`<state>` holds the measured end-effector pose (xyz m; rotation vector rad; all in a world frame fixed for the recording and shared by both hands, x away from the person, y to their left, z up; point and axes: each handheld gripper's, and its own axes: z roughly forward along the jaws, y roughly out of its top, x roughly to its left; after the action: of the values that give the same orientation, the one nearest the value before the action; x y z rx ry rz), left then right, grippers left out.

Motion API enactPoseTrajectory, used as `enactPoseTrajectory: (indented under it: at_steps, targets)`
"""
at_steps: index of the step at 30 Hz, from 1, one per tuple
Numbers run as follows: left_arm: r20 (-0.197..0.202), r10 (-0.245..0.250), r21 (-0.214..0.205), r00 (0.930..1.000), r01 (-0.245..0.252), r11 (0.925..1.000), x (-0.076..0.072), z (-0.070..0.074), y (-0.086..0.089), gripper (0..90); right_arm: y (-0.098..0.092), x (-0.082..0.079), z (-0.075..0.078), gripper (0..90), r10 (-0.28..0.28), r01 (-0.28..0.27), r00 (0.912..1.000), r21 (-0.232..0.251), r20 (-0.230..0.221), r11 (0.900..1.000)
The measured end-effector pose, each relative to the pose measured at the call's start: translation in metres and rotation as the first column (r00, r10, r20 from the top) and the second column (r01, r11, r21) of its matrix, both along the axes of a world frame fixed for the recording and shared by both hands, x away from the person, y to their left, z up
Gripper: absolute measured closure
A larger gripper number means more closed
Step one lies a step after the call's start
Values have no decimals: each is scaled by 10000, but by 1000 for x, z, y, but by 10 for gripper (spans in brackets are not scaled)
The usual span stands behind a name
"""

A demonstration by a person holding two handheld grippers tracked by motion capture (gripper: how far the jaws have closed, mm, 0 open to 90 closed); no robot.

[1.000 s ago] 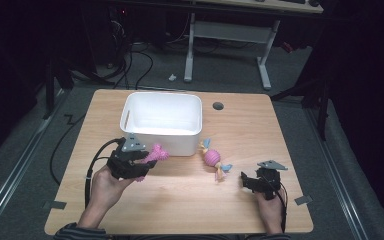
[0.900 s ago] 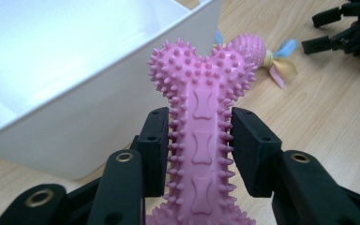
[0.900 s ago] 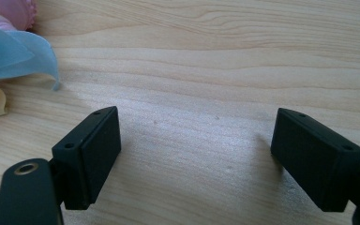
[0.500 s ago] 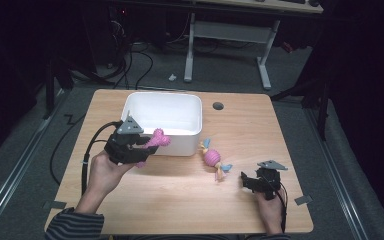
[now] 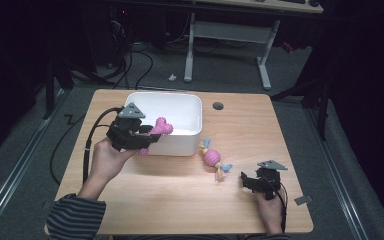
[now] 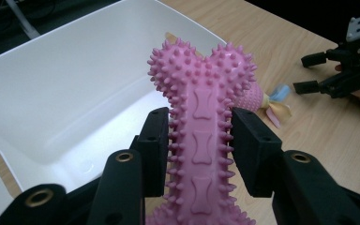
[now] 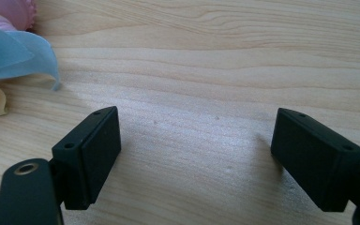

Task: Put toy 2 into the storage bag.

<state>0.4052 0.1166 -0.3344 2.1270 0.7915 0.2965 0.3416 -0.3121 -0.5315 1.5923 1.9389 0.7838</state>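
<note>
A pink spiky bone-shaped toy point(image 6: 201, 103) sits clamped between the black jaws of my left gripper point(image 6: 199, 150). In the high view that left gripper point(image 5: 147, 140) holds the pink bone point(image 5: 159, 129) above the near edge of a white bin point(image 5: 187, 107). The bin point(image 6: 65, 84) is empty inside. A pink ball toy with blue and yellow ribbons point(image 5: 212, 157) lies on the wooden table right of the bin. My right gripper point(image 5: 243, 181) rests low on the table, open, with bare wood between its jaws point(image 7: 194, 154).
The wooden table point(image 5: 240, 125) has a round cable hole point(image 5: 218, 105) at the back. A cable point(image 5: 92, 135) trails from the left gripper. The ribbon toy's blue bow point(image 7: 14, 51) lies just ahead and left of the right gripper. A desk frame stands beyond the table.
My left gripper has risen and moved toward the bin with the pink bone in it. The right gripper has stayed in place.
</note>
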Motion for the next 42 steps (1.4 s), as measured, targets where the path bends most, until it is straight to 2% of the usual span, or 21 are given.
enactPoseTrajectory:
  at_steps: [6, 12, 17, 23, 32, 39, 42]
  targets:
    - [-143, 97, -344, 9999, -102, 9994, 13, 3, 3, 587, 0, 0, 0, 163, -7, 7, 10000, 9, -3, 10000]
    - [-244, 180, -145, 9995, -184, 9997, 27, 3, 0, 587, 0, 0, 0, 163, -3, 3, 10000, -3, 6, 10000]
    - [-78, 296, 303, 9995, -293, 9991, 38, 4, -7, 587, 0, 0, 0, 163, -8, 8, 10000, 13, -1, 10000]
    - [-138, 343, 358, 9993, -338, 9988, 49, 3, -13, 588, 0, 0, 0, 163, -6, 6, 10000, 12, 0, 10000]
    - [-544, 620, 187, 9966, -610, 9980, 70, -7, -16, 588, 0, 0, 0, 163, -11, 11, 10000, 14, -3, 10000]
    - [-490, 862, 663, 9951, -829, 9944, 82, -18, -21, 588, 1, 0, 0, 164, 1, -1, 10000, 20, -10, 10000]
    - [-512, 867, 692, 9949, -830, 9941, 84, -21, -21, 589, 1, 0, 0, 164, 4, -4, 10000, 24, -6, 10000]
